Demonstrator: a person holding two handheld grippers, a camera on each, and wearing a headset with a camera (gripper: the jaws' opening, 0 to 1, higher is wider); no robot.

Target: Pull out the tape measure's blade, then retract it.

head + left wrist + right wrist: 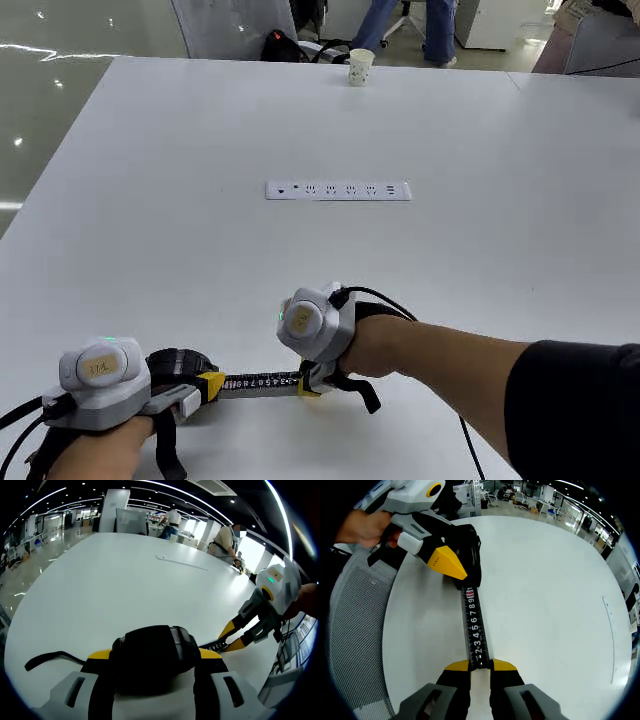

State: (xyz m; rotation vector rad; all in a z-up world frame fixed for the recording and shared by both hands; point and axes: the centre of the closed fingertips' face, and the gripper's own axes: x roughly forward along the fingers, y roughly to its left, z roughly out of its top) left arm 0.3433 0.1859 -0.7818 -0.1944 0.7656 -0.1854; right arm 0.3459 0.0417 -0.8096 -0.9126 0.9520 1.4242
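White table, near edge. Your left gripper clamps the black tape measure case. Your right gripper pinches the blade at its tip, a short stretch out, numerals showing. Power strip mid-table, paper cup at far edge, both well apart.

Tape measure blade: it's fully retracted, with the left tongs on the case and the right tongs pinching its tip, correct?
Not retracted: the blade is partly drawn out, running from the case to the right tongs, as the right gripper view shows. The left tongs do hold the case and the right tongs pinch the tip.
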